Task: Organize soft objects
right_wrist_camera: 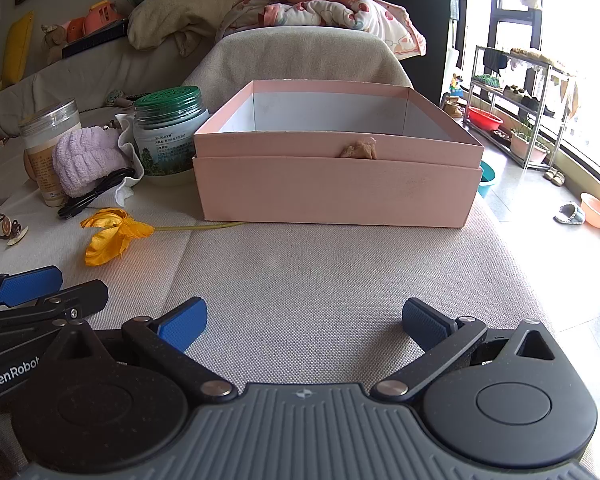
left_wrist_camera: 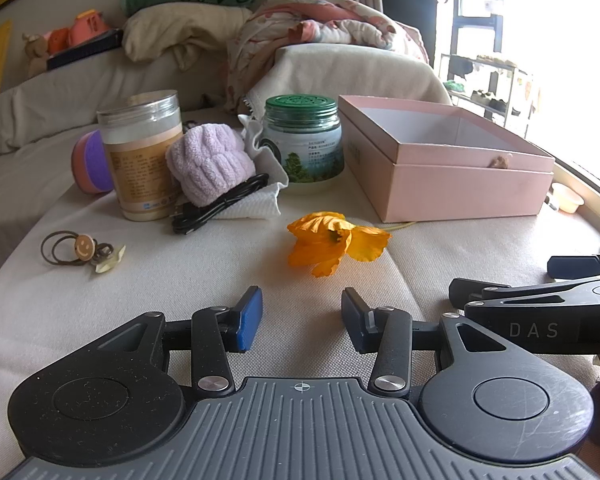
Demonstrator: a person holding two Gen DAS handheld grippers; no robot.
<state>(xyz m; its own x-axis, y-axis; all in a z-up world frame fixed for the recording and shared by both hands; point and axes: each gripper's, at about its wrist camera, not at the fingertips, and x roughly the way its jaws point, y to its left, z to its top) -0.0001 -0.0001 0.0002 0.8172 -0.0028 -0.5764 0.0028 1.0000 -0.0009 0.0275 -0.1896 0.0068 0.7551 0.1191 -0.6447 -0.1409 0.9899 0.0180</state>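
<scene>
Left gripper and right gripper: jaws apart, empty. Flower lies just left of the box; towel further left. Box looks empty (interior partly hidden): nothing sorted.

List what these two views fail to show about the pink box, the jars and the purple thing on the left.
- Pink box floor: both wrist views, hidden by its front wall.
- Small tan lump on the box's front edge: too small to identify.
- Purple round object: left wrist view, mostly behind the clear jar.
- Green-lid jar label text: too small to read.
- Lavender towel: underside hidden by the black cable.
</scene>
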